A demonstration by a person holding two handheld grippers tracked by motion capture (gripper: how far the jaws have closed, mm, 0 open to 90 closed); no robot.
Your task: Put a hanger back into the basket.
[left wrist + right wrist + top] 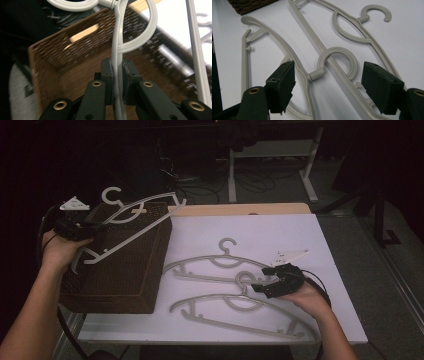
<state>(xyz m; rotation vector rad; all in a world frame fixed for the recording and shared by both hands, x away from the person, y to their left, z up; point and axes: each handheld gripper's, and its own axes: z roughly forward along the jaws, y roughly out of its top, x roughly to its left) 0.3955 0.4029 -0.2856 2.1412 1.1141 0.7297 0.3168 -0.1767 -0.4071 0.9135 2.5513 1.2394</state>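
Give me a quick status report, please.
Left gripper shut on held hanger over basket. Right gripper open around near hanger hook. Nothing blocking.

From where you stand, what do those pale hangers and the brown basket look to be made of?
The hangers look like moulded plastic, matte grey-white, with smooth rounded bars and a seam at the hook. The basket looks woven, perhaps wicker or paper cord: a fine brown weave with gaps; I can't tell which.

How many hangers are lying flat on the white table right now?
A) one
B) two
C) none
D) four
B: two grey hangers lie on the white table, the far hanger and the near hanger, while a third hanger is held over the brown basket by the left gripper.
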